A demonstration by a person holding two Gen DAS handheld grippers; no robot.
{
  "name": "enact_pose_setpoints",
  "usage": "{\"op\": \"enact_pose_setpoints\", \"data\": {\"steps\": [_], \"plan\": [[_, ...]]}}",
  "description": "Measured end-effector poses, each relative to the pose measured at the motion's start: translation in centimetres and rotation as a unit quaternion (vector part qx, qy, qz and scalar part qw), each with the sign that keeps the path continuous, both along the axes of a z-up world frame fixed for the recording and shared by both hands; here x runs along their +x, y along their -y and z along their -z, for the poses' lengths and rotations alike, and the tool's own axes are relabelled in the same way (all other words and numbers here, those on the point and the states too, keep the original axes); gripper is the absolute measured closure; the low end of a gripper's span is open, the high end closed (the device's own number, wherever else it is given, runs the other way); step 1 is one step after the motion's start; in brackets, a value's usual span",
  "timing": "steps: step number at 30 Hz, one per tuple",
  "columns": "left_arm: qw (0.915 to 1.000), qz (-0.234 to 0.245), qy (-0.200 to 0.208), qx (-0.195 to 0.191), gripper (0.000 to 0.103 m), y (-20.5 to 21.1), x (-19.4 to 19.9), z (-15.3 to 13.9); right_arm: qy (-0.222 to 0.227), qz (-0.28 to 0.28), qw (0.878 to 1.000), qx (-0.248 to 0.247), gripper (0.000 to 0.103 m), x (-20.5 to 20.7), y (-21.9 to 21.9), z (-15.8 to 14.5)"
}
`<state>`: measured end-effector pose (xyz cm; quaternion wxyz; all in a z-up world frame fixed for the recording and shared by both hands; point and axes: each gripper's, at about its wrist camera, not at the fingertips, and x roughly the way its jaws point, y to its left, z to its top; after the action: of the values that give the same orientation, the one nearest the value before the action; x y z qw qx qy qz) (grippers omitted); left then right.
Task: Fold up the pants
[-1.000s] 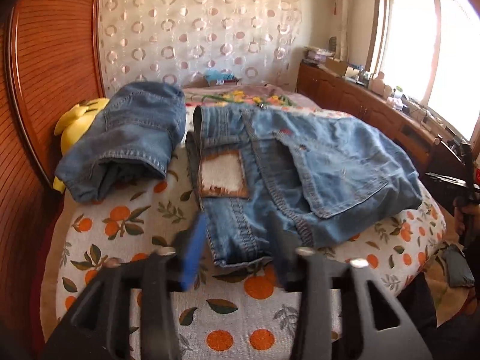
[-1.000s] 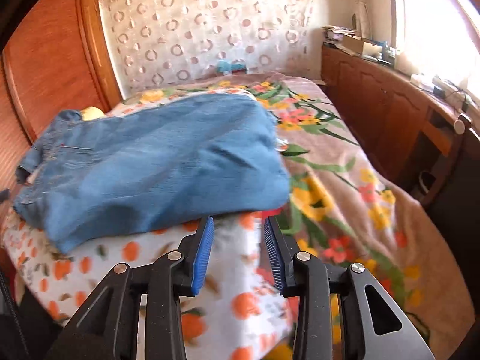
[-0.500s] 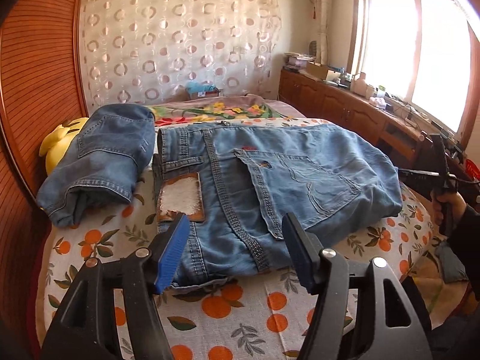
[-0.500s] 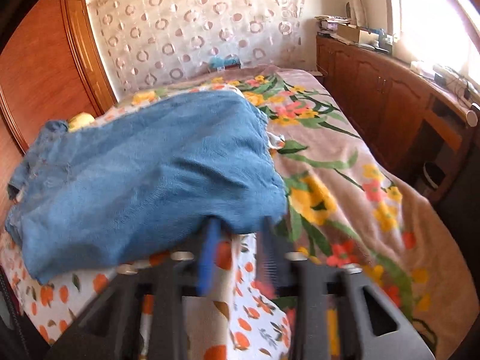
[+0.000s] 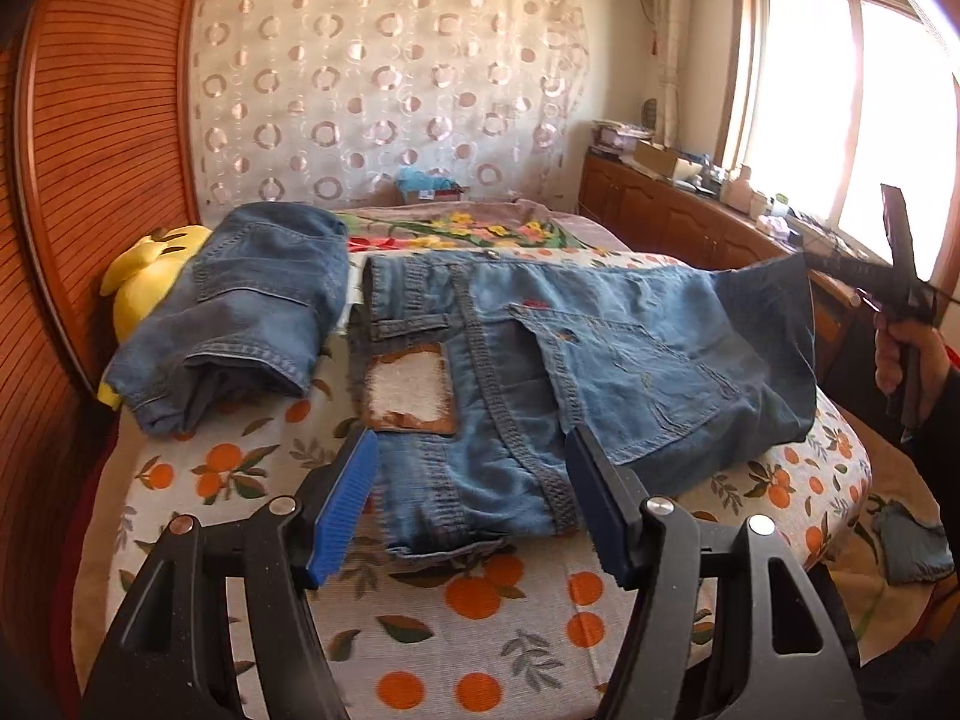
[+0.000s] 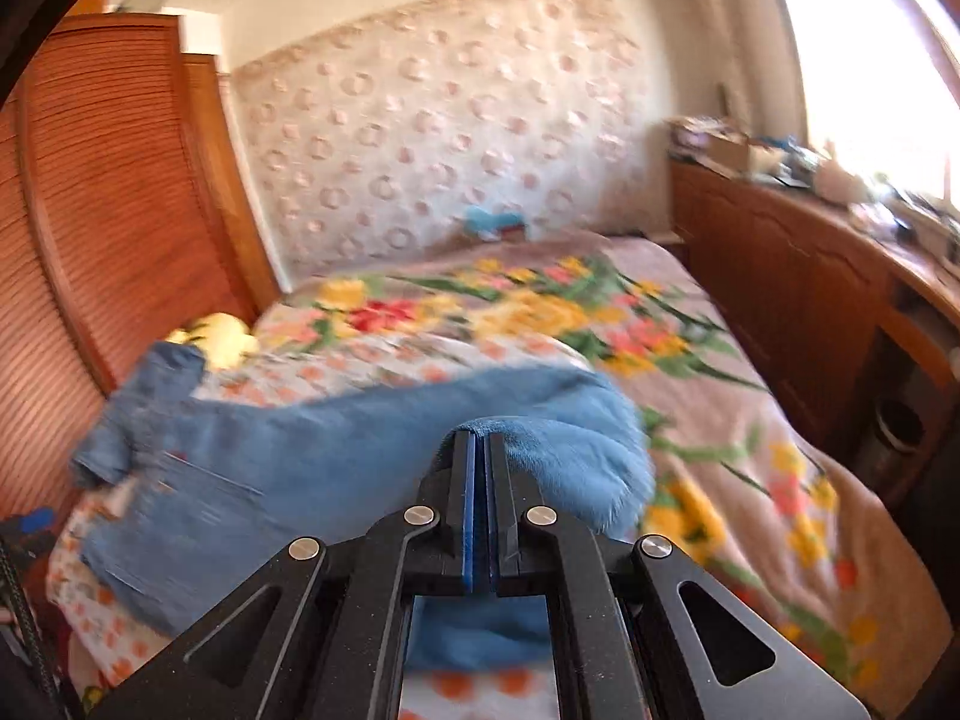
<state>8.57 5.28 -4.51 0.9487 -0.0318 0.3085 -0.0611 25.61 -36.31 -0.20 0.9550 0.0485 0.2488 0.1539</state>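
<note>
Left wrist view: pants [image 5: 540, 360] lie mid-frame beyond the wide-open, empty left gripper [image 5: 474, 504]; right gripper [image 6: 480, 462] pinches their lifted edge.

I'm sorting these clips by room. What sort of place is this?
Most likely a home bedroom: a bed under an orange-print cover, with jeans lying on it, a wooden louvred wardrobe beside it, and low wooden cabinets under a sunny window.

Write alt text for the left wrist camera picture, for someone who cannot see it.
Blue jeans lie on an orange-print bedspread, their far end pinched and lifted by the right gripper. The open left gripper hovers over the waistband, not touching. A second, folded pair of jeans lies alongside.
</note>
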Motion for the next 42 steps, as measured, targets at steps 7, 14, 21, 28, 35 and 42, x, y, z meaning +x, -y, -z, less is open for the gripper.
{"op": "enact_pose_setpoints", "data": {"steps": [7, 14, 21, 28, 35, 42], "plan": [[0.9997, -0.022, 0.005, -0.005, 0.036, -1.9, -0.6, -0.4, 0.014, -0.152, 0.988, 0.032, 0.101, -1.3, -10.0, -1.8], [0.9998, -0.019, 0.005, 0.000, 0.035, -1.7, -0.6, -0.2, -0.049, -0.218, 0.975, 0.007, 0.100, -3.4, -13.3, 2.5], [1.0000, 0.001, 0.000, 0.003, 0.035, 0.0, 0.4, 0.1, -0.072, -0.197, 0.978, -0.025, 0.094, -5.3, -9.2, 3.9], [0.9993, 0.037, 0.000, 0.008, 0.035, 3.2, 1.8, -0.2, -0.043, -0.127, 0.990, -0.048, 0.085, -10.4, -5.6, 3.9], [0.9962, 0.085, -0.002, 0.020, 0.035, 7.3, 4.1, -0.6, -0.066, -0.065, 0.994, -0.050, 0.077, -9.9, -3.8, 7.2], [0.9907, 0.132, 0.004, 0.031, 0.035, 11.9, 6.3, -1.8, -0.053, -0.067, 0.996, -0.022, 0.075, -10.6, -3.4, 6.5]]}}
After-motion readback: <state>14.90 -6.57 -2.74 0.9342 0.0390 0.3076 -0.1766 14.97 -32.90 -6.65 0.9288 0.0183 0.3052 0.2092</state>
